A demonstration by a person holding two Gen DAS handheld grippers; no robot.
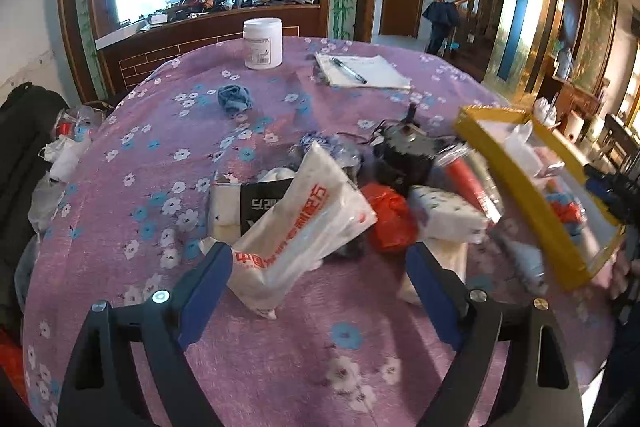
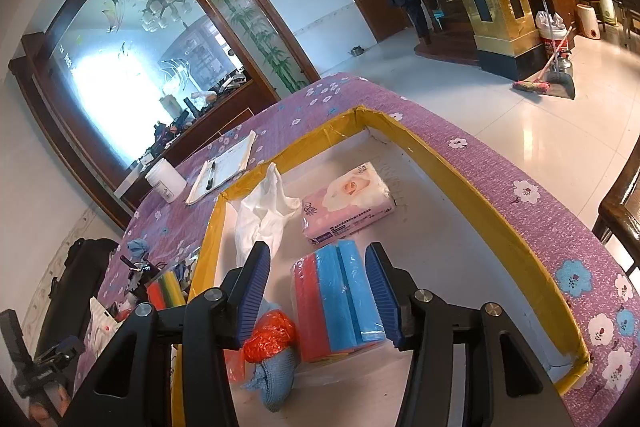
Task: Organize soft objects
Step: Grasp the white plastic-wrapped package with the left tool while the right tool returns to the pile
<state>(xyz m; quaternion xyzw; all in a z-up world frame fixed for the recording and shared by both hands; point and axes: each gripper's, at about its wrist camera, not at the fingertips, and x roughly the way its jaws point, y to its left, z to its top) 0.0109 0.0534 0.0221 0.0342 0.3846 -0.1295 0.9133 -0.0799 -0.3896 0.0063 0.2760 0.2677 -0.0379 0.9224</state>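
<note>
In the left wrist view my left gripper [image 1: 320, 263] stands open, low over the flowered purple tablecloth [image 1: 280, 359]. The lower end of a white plastic pack with red lettering [image 1: 296, 227] lies between its fingers, and the pads do not press on it. Behind it is a pile with an orange bag [image 1: 388, 219] and a flowered tissue pack [image 1: 444, 215]. My right gripper [image 2: 316, 259] hangs open inside the yellow-rimmed box [image 2: 460, 179], above a pack of blue and red sponges [image 2: 340, 299] on the box floor.
The box also holds a pink tissue pack [image 2: 348, 203], a white cloth [image 2: 264, 211], an orange bag [image 2: 272, 339] and a blue knit [image 2: 276, 379]. Farther back on the table are a blue cloth ball [image 1: 235, 99], a white jar [image 1: 263, 43] and a notebook with pen [image 1: 360, 71].
</note>
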